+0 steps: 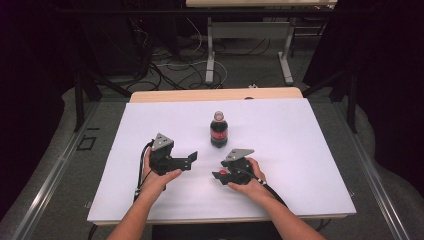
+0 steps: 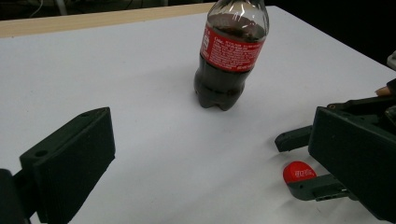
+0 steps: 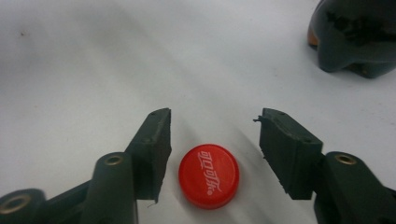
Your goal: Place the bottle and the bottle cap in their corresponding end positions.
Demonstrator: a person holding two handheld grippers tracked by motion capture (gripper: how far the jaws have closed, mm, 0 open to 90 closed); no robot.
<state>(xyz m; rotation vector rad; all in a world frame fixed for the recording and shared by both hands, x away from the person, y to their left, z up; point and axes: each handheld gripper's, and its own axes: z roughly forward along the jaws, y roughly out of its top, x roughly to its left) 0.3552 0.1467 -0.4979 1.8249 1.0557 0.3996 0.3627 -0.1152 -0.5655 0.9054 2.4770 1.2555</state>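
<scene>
Red cap (image 3: 208,176) lying flat on the white table (image 1: 310,150), logo side up, right between the jaws of the right tongs (image 3: 215,140). Jaws spread apart, one on each side of the cap, not clamped on it; left-hand jaw in the right gripper view just beside the cap's edge, other jaw with a clear gap. Same cap (image 2: 299,172) visible from the left gripper view, sitting at the tip of the right tongs (image 2: 308,163). From the high view just a small red dot (image 1: 222,172) at the nose of the right tongs (image 1: 220,175).

Cola bottle (image 1: 218,129) standing upright beyond both tongs, roughly between them, neck open with no cap on it. Dark drink inside, red label. Bottom of it (image 3: 357,35) showing up ahead and to the right of the right tongs.

Left tongs (image 1: 192,160) held over the table, also open, well apart, nothing between the jaws, pointed toward the right tongs. Hands (image 1: 159,181) wrapped round the handles, forearms coming in from below.
</scene>
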